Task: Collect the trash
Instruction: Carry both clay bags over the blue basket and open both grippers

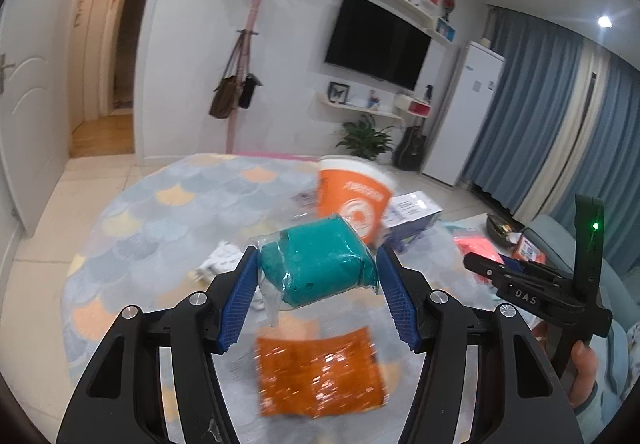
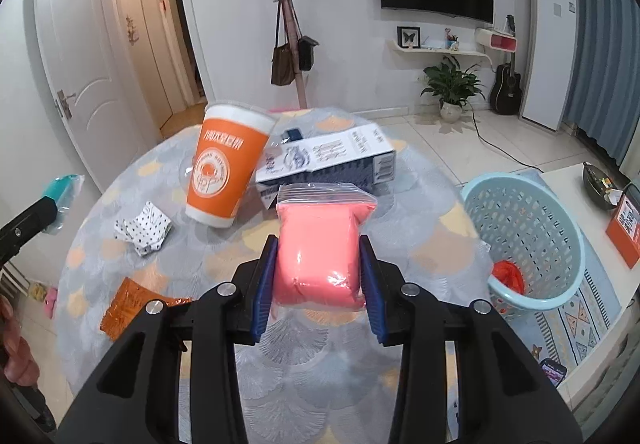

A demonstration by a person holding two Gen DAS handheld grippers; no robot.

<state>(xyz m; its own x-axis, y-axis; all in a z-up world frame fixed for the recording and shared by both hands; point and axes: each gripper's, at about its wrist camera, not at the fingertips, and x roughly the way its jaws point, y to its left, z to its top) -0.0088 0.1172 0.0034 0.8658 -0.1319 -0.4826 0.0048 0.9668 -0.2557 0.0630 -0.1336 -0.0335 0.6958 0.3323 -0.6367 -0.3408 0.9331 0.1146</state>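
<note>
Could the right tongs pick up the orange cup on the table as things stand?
Probably not yet. The right tongs are shut on a pink bag, so nothing more fits between them. The orange cup stands in the open on the table, so the way looks free once the bag is dropped.

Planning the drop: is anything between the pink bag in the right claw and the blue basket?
Nothing visible. The right claw holds the pink bag above the table, and the blue basket stands open-topped just past the table's right edge. The cup and box lie farther back.
</note>
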